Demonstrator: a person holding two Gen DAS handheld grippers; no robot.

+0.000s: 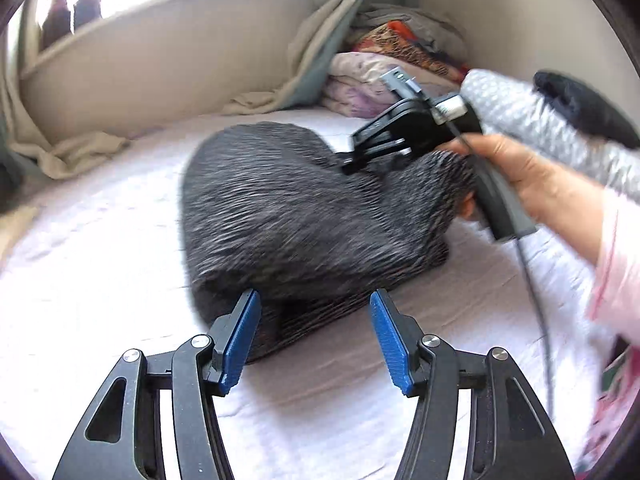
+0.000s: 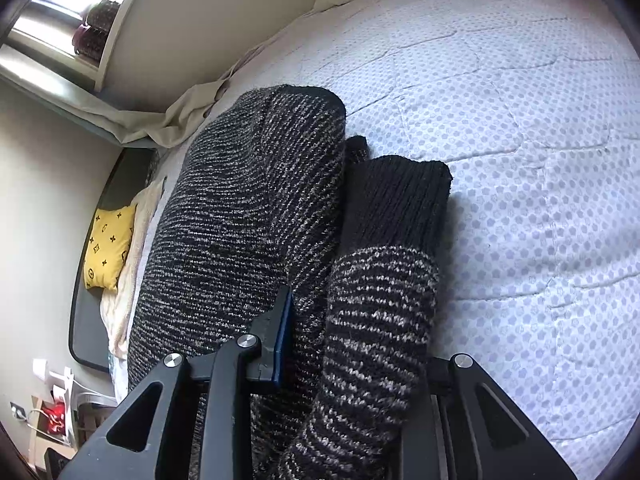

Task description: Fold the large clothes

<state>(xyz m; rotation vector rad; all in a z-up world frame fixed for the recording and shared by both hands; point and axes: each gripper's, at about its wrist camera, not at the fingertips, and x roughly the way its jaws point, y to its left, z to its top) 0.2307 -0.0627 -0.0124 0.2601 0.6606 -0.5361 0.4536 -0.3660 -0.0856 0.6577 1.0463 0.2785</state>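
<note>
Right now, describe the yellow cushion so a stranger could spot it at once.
Start at the big bed with the dotted white cover. Past the black-and-grey knit sweater, against the dark headboard, rests the yellow cushion. It alone is bright yellow with dark printed motifs.

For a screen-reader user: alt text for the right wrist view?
The right gripper is shut on a sleeve of a black-and-grey knit sweater lying on a white quilted bed. A yellow cushion lies at the left.
</note>
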